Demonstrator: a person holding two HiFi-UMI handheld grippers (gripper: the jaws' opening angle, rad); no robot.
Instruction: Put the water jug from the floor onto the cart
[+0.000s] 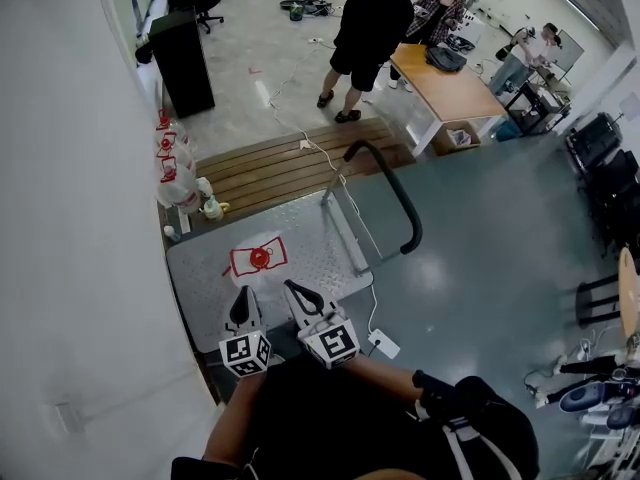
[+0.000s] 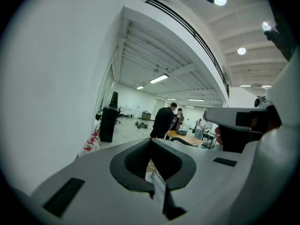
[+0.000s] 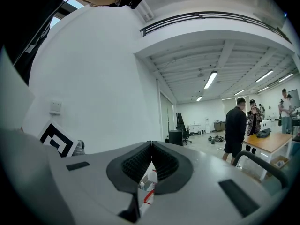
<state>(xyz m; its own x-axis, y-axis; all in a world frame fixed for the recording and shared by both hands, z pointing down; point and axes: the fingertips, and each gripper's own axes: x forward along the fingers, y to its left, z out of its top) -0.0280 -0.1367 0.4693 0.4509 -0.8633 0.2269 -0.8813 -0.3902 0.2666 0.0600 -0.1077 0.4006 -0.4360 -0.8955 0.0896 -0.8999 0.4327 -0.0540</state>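
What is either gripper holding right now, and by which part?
Nothing. The left gripper and right gripper both have their fingers shut with nothing between them. The water jug stands on the cart, apart from both.

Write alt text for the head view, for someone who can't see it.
Seen from above, a clear water jug with a red cap stands on a flat metal cart, just beyond the closed, empty left gripper and right gripper. More jugs line the wall; people stand by a table.
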